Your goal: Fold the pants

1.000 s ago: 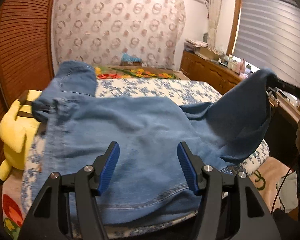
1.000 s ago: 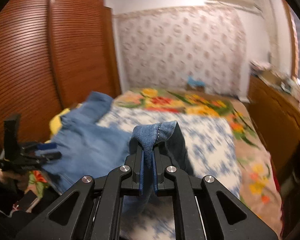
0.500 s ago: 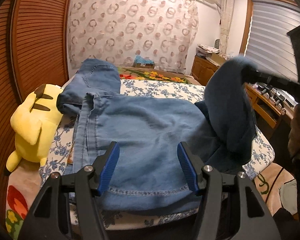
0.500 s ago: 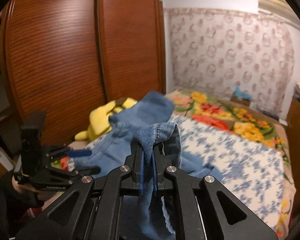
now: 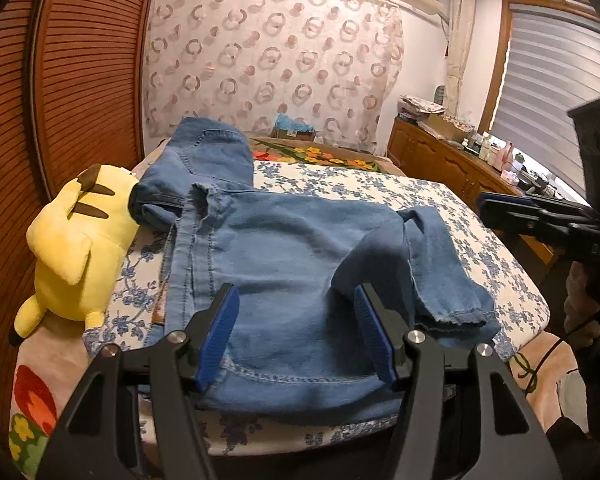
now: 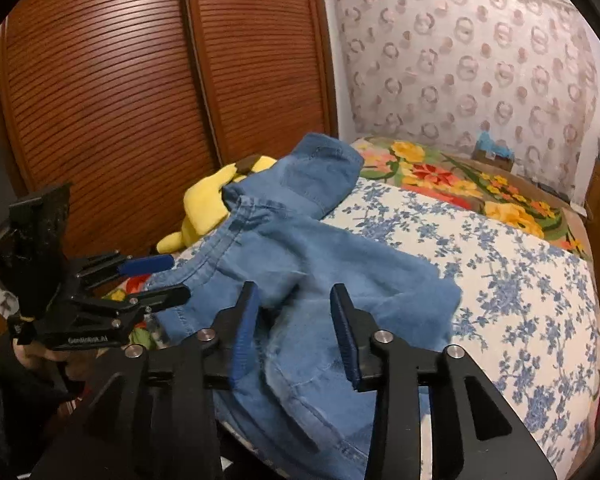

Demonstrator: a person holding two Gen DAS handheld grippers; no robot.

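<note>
Blue denim pants (image 5: 284, 248) lie spread on the bed, one leg thrown back over the rest in a loose hump; they also show in the right wrist view (image 6: 324, 264). My left gripper (image 5: 296, 332) is open and empty above the near hem. My right gripper (image 6: 294, 328) is open and empty just above the denim. The right gripper (image 5: 540, 216) shows at the right edge of the left wrist view. The left gripper (image 6: 144, 280) shows open at the left of the right wrist view.
A yellow plush toy (image 5: 72, 248) lies against the pants on the left, by the brown slatted wardrobe (image 6: 140, 92). The bed has a blue-flowered sheet (image 6: 512, 264). A wooden dresser (image 5: 456, 164) with clutter stands at the right.
My right gripper opened and let go of the pant leg, which dropped onto the pants. The right gripper swung left and down. The left gripper pulled back a little and stayed open.
</note>
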